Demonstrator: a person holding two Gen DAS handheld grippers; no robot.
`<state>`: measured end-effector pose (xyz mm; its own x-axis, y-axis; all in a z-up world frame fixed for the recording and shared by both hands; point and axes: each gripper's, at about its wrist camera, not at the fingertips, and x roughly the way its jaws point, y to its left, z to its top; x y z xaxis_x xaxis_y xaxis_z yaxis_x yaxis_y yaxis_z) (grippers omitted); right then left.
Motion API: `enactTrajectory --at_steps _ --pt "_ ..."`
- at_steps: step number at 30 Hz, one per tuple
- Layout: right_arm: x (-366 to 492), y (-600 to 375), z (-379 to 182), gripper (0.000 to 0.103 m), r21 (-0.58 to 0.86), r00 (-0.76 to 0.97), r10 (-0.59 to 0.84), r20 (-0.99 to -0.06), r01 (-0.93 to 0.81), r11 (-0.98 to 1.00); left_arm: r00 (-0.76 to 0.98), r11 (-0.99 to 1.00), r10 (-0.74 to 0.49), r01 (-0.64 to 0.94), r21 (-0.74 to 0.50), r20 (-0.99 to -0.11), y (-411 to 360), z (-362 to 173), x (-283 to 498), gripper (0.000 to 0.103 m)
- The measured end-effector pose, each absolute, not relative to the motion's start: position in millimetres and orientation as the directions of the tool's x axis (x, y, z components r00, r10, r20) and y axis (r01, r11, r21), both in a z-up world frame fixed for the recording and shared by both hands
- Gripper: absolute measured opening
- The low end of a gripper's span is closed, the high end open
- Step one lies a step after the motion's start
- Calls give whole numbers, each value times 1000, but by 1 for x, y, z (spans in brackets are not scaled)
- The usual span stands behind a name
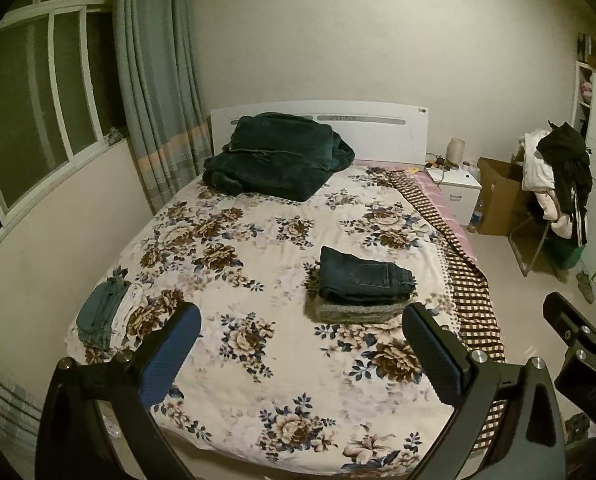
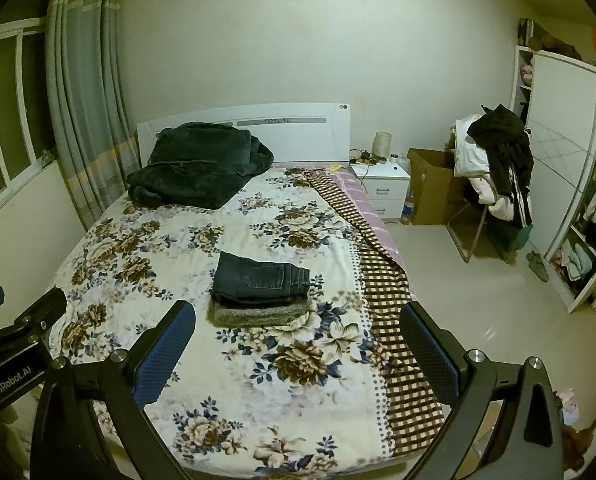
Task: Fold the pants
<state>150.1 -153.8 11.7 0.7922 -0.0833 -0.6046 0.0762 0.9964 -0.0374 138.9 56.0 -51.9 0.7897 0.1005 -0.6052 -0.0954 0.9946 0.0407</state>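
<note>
Folded dark blue jeans [image 1: 362, 276] lie on top of a folded grey garment [image 1: 358, 311] on the floral bed sheet [image 1: 258, 240]. The same stack shows in the right wrist view, the jeans [image 2: 258, 278] over the grey garment [image 2: 258, 314]. My left gripper [image 1: 302, 344] is open and empty, held above the near part of the bed, short of the stack. My right gripper [image 2: 298, 340] is open and empty, also short of the stack. A second pile of folded greenish and white clothes [image 1: 106, 314] lies at the bed's left edge.
A dark green blanket [image 1: 274, 156] is heaped at the headboard. A checked cloth [image 2: 390, 320] hangs along the bed's right side. A white nightstand [image 2: 386, 184], a cardboard box [image 2: 434, 188], a chair piled with clothes [image 2: 494, 168] and a wardrobe [image 2: 570, 168] stand to the right. Window and curtain [image 1: 154, 80] are on the left.
</note>
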Motion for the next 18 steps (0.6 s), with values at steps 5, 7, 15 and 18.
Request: enactTrajectory --at_steps 5,7,15,18 --pt "152 -154 12 103 -36 792 -81 -605 75 997 790 995 100 -96 39 -605 55 -51 139 103" --pt "151 -154 12 103 -37 792 -82 -605 75 996 789 995 100 -95 40 -606 55 -51 139 103" --pt "151 -154 12 103 -35 792 -81 -605 76 997 789 995 99 -96 38 -607 54 -50 137 103" --pt "151 -152 13 103 -33 793 -81 -604 76 997 789 994 101 -98 38 -605 54 -51 137 103"
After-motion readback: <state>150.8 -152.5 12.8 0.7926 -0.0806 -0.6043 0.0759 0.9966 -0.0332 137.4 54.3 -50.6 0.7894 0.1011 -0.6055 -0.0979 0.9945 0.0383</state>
